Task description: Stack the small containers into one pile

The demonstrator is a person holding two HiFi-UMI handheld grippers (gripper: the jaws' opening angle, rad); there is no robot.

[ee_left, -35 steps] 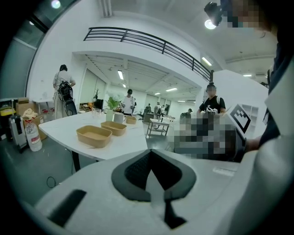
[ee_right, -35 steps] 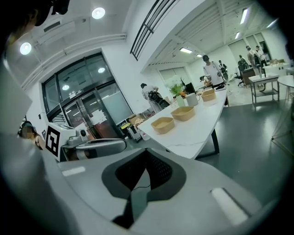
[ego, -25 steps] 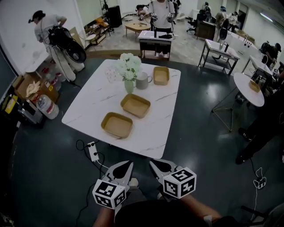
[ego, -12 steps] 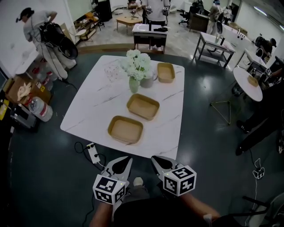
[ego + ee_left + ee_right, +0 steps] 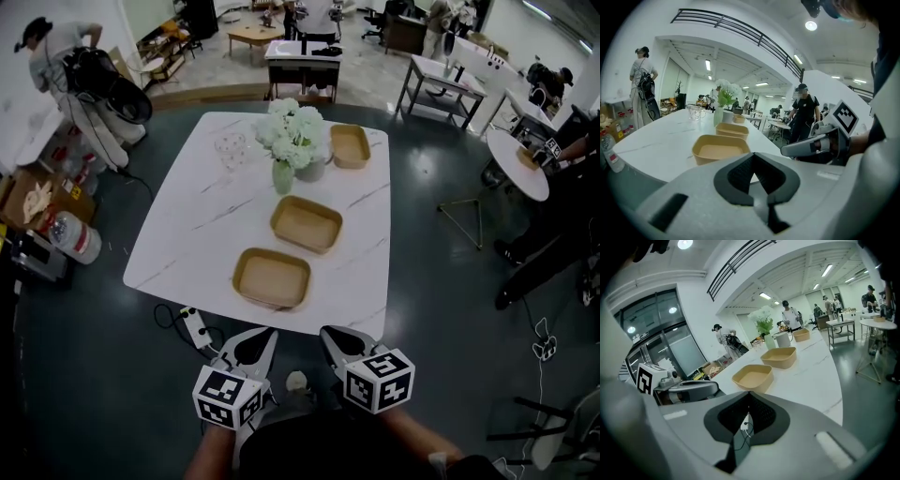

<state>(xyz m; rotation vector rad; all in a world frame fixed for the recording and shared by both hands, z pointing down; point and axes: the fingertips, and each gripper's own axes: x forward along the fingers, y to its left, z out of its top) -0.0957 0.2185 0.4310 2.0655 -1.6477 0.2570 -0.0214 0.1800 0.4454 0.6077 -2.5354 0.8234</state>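
Tan containers (image 5: 272, 278), left gripper (image 5: 266, 333), right gripper (image 5: 326, 331) shut, empty, right gripper view hides glass (image 5: 230, 150)

A vase (image 5: 283, 177) of white flowers (image 5: 295, 127) is standing on the white table (image 5: 192, 230), a glass (image 5: 230, 150) sitting near it; a power strip (image 5: 195, 327) is lying on the floor (image 5: 441, 281).

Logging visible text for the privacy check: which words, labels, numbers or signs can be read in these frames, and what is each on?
No text can be read.
Cubes on the left gripper and right gripper: black-and-white square patterns, no letters.
The nearest container and the two behind it: no print showing.
The bottle on the floor at left: label too small to read.
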